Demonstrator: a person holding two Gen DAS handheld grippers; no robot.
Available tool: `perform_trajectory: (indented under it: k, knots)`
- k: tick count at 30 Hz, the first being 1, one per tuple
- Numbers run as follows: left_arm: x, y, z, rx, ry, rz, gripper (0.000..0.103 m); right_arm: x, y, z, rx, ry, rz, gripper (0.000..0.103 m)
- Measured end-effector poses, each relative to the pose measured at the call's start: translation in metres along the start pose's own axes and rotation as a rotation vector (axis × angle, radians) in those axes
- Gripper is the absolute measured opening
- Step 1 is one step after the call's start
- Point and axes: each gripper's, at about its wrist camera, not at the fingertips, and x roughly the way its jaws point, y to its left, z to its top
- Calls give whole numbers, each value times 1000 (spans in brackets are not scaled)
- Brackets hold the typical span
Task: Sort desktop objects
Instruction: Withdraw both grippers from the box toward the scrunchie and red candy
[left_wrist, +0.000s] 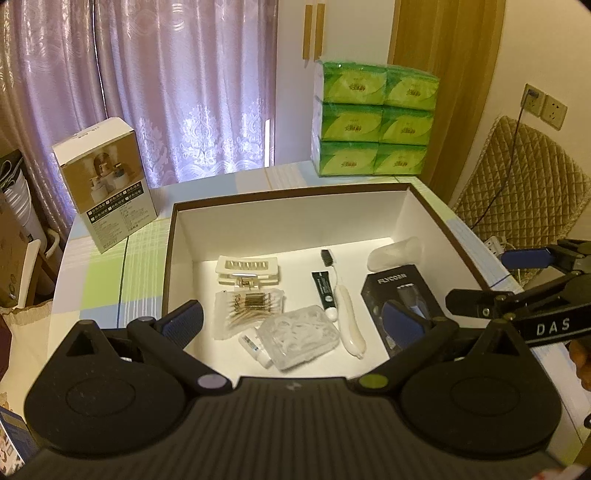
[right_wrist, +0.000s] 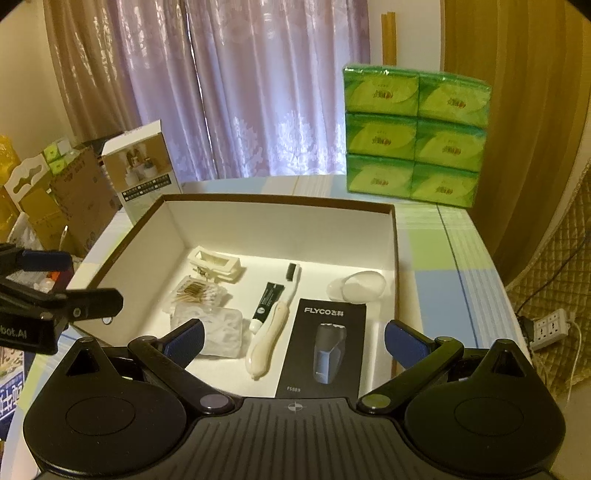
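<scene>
A white-lined box with a brown rim (left_wrist: 291, 221) (right_wrist: 280, 229) holds small items. Inside lie a cream soap holder (left_wrist: 248, 269) (right_wrist: 216, 264), a bag of cotton swabs (left_wrist: 251, 308) (right_wrist: 197, 291), a clear plastic case (left_wrist: 297, 338) (right_wrist: 212, 330), a dark tube (left_wrist: 325, 293) (right_wrist: 266, 301), a white toothbrush (left_wrist: 347, 321) (right_wrist: 271, 339), a black FLYCO shaver box (left_wrist: 402, 295) (right_wrist: 325, 347) and a clear cup on its side (left_wrist: 395, 253) (right_wrist: 356, 286). My left gripper (left_wrist: 293, 325) hovers open above the box's near side, holding nothing. My right gripper (right_wrist: 293, 341) is open over the shaver box, also holding nothing.
A white product box (left_wrist: 103, 184) (right_wrist: 142, 166) stands left of the big box. Stacked green tissue packs (left_wrist: 373, 120) (right_wrist: 415, 134) stand at the table's back. Curtains hang behind. Cardboard cartons (right_wrist: 55, 206) sit off the left edge, a quilted chair (left_wrist: 524, 184) and power strip (right_wrist: 550, 328) to the right.
</scene>
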Motion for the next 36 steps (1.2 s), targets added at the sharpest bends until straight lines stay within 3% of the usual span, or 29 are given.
perform_trajectory:
  k: [16,36]
  knots:
    - [-36,-24,-33,-8,-10,-3,102,-43,3,-25,-12,-45,21,101]
    - [-46,-35,-97,-37,86,22,101,-72,1,-79,40,-58,71,101]
